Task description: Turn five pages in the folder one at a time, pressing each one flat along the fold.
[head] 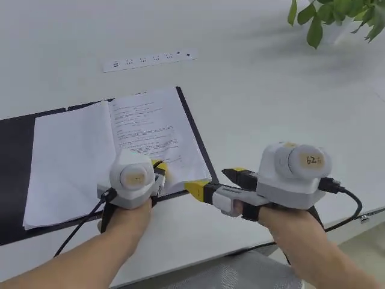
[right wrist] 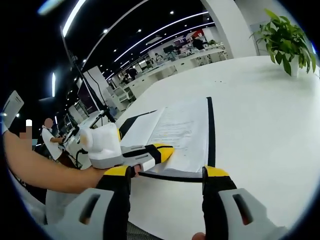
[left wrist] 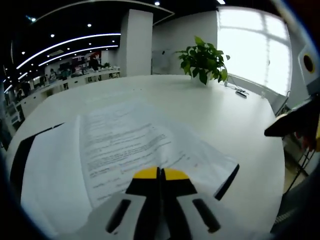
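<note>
The black folder lies open on the white table. A blank sheet is on its left and a printed page on its right. My left gripper is shut with nothing in it, its yellow tips low over the near part of the printed page; whether they touch it I cannot tell. My right gripper stands open just off the folder's near right corner, holding nothing. In the right gripper view its jaws frame the folder edge and the left gripper.
A white power strip lies beyond the folder. A potted plant stands at the far right. The table's near edge runs just under my hands. Cables trail from both grippers.
</note>
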